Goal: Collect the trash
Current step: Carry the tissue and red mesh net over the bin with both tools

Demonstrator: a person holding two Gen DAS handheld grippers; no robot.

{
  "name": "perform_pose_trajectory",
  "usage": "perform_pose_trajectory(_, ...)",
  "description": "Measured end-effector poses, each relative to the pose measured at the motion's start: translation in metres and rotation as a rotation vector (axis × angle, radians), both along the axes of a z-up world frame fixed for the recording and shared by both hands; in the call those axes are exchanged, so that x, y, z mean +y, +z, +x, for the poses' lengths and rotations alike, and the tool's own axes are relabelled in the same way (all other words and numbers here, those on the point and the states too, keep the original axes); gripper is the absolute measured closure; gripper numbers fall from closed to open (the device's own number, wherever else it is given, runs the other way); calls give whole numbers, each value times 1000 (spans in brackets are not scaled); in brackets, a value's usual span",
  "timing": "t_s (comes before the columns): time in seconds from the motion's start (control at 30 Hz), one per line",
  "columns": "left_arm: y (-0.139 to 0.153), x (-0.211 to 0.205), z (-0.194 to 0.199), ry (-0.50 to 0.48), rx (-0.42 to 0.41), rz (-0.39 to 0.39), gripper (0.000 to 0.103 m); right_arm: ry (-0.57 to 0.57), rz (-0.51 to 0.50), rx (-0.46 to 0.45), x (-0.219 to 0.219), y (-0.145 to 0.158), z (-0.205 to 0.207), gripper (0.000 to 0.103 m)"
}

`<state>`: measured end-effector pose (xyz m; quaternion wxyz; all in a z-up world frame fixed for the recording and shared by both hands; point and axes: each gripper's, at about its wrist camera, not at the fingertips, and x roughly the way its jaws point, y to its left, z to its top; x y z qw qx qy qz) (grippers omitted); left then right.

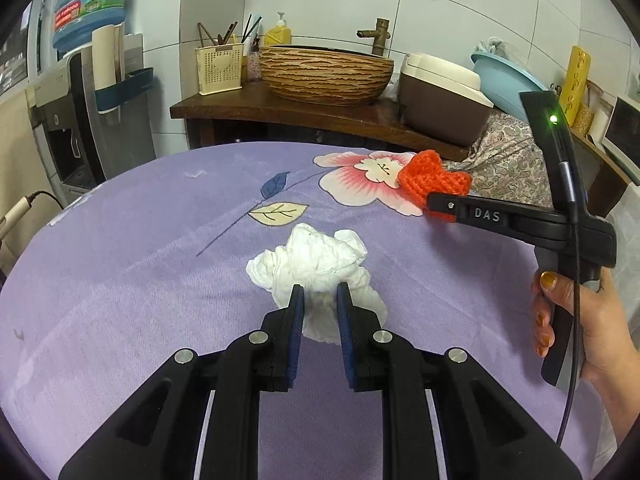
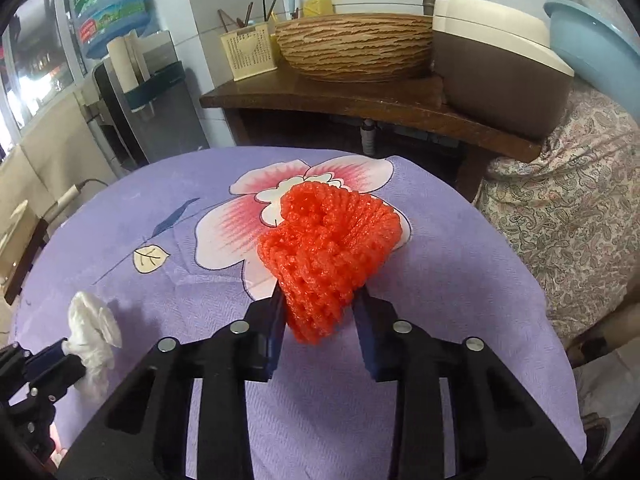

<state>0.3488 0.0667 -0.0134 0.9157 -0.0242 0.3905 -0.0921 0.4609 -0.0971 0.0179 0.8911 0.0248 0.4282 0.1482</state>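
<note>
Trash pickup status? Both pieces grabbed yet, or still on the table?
Done: both pieces are gripped. The left hand-held gripper is shut on the crumpled white tissue; the right hand-held gripper is shut on the orange foam net. In hand: both pieces still sit low over the purple tablecloth; I can't tell if they've lifted clear. Left: carrying them off and dropping them; no bin is in view.

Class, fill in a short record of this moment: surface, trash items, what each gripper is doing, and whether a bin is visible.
surface: purple floral cloth
trash 1: crumpled white tissue
trash 2: orange foam net
left gripper: shut on the tissue
right gripper: shut on the foam net
bin: none visible in either view
</note>
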Motion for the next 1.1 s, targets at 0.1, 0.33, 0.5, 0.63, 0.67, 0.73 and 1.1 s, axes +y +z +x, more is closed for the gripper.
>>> perform_pose_trajectory(0.1,4,-5,-9,-8,-7,-11,86,2,28,-19,-10,5,-15,76)
perform_pose_trajectory(0.33,18,-35,-49,-68,-39,-27,86,39,89,-73,-38,26,-72,77)
perform_pose_trajectory(0.5,33,-65,-88,-132,-77,-61,86,39,181,-137,-76,49,-131,77)
perform_pose_trajectory(0.63,45,-94,-126,-202,-105,-93,86,33,199,-223,-112,70,-192,77)
perform_pose_trajectory(0.67,47,-102,-136,-223,-111,-96,86,33,199,-237,-119,74,-204,77)
perform_pose_trajectory(0.73,50,-122,-156,-269,-119,-99,86,29,226,-259,-141,81,-237,77)
perform_pose_trajectory(1.1,54,-217,-230,-428,-173,-110,86,-93,130,-351,-225,75,-377,77)
